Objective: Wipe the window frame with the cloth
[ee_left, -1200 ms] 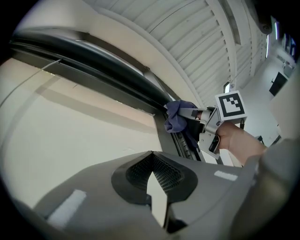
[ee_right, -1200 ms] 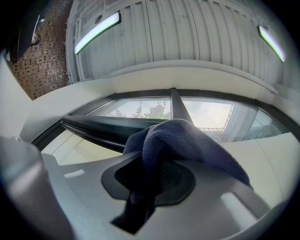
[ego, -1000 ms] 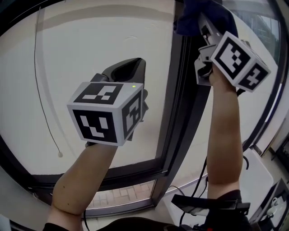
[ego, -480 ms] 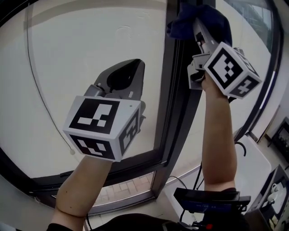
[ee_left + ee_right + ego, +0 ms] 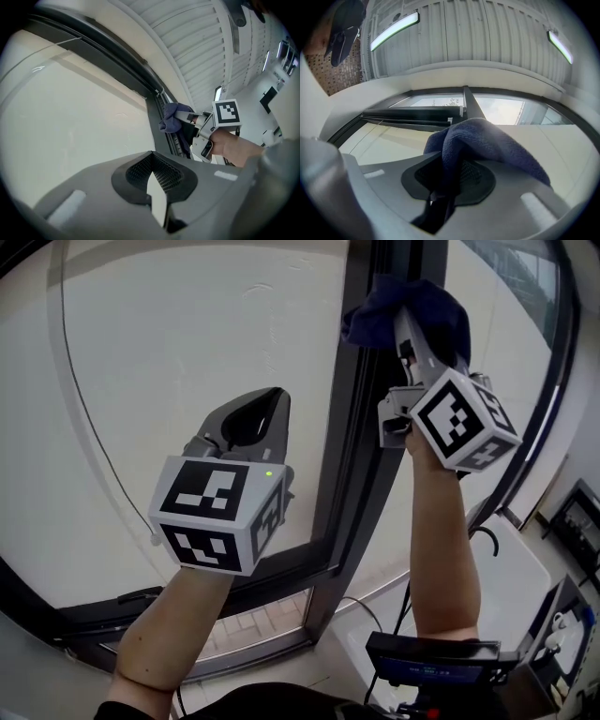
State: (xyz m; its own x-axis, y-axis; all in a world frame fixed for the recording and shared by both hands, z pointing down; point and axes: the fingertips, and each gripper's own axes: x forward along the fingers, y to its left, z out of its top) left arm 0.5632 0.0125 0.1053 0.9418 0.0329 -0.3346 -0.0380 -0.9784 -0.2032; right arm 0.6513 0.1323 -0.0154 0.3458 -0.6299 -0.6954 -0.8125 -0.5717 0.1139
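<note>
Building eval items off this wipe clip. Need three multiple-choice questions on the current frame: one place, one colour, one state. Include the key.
1. Where is the cloth?
A) held up at the dark upright window frame
B) lying on the sill
C) draped over the person's left arm

2. What colour is the cloth?
A) white
B) dark blue
C) yellow

3. How does the left gripper stand?
A) clamped on the cloth
B) wide open around the frame
C) jaws together, nothing between them

Key:
1 A: the head view shows the right gripper raising the cloth against the upright frame.
2 B: the head view and both gripper views show it dark blue.
3 C: the left gripper view shows the jaws meeting with nothing between them, away from the cloth.
</note>
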